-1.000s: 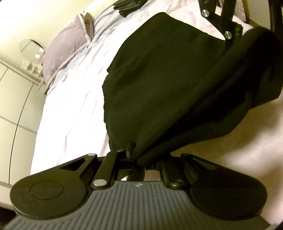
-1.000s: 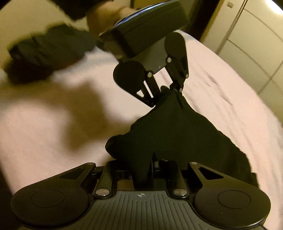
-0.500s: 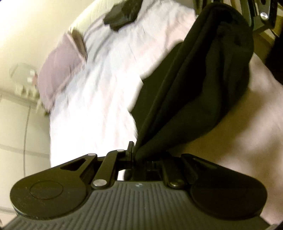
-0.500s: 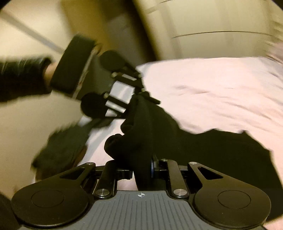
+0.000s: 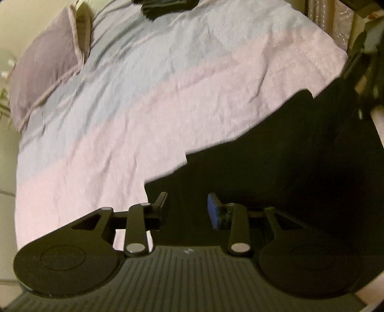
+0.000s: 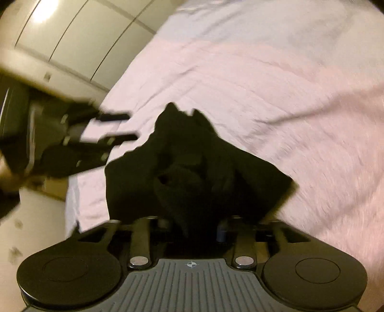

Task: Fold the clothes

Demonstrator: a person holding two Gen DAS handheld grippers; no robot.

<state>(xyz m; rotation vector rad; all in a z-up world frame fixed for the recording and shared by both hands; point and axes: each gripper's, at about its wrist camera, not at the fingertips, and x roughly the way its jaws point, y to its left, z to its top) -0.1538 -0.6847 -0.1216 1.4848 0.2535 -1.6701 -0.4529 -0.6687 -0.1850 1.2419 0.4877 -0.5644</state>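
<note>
A black garment (image 5: 276,163) lies on the pink bedsheet (image 5: 144,108) at the right of the left wrist view. My left gripper (image 5: 187,208) hovers over its near corner. Its jaws are opening, the blue pad (image 5: 213,213) is bare, and nothing is pinched. In the right wrist view the same garment (image 6: 192,168) sits bunched in front of my right gripper (image 6: 189,228). Those jaws are opening too, with a fold of cloth loose between the fingers. The left gripper (image 6: 133,127) shows blurred at the left, fingers apart beside the garment.
A mauve pillow (image 5: 45,69) lies at the bed's far left and a dark pile of clothes (image 5: 168,7) at its far end. White wardrobe doors (image 6: 84,36) stand past the bed edge. A curtain (image 5: 336,19) hangs at the far right.
Both grippers were shut on the hanging black garment; both have let go and it has dropped onto the bed. Both hands swung sideways and the right one rolled.
</note>
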